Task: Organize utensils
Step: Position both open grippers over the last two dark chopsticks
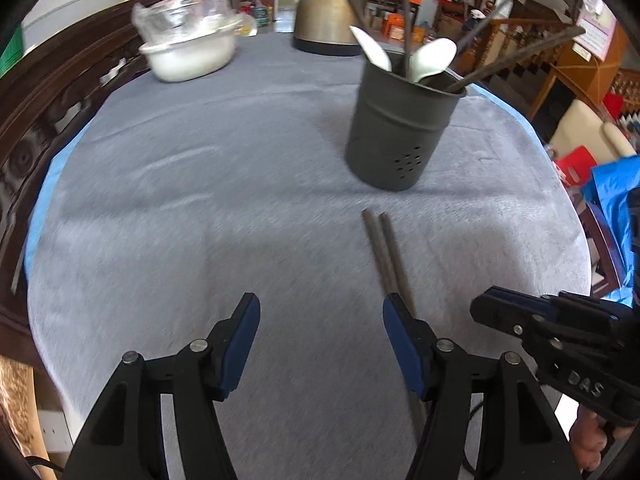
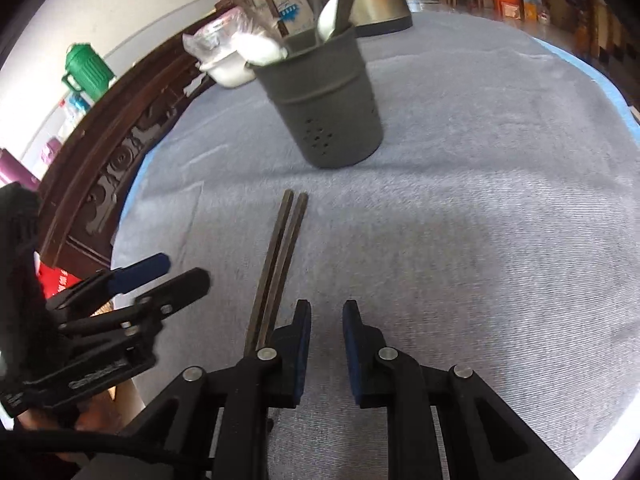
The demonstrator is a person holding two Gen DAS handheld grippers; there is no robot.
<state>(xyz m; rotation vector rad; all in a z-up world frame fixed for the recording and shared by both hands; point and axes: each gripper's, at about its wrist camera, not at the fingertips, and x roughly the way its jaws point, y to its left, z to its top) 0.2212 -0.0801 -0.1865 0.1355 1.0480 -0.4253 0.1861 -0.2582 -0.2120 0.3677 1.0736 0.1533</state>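
Note:
A pair of dark chopsticks [image 1: 383,252] lies side by side on the grey cloth, tips toward a dark grey utensil holder [image 1: 400,132]. White spoons [image 1: 434,58] and more chopsticks stand in the holder. My left gripper [image 1: 320,332] is open and empty, and its right finger covers the near part of the pair. In the right wrist view the chopsticks [image 2: 286,248] run just left of my right gripper [image 2: 326,328], whose jaws stand narrowly apart with nothing between them. The holder [image 2: 324,108] is straight ahead.
A brass kettle [image 1: 328,8] and stacked white and glass bowls [image 1: 188,48] sit at the far edge of the cloth-covered table [image 1: 200,200]. A carved wooden rail [image 2: 112,152] borders the left side. The left gripper [image 2: 180,274] shows at the left of the right wrist view.

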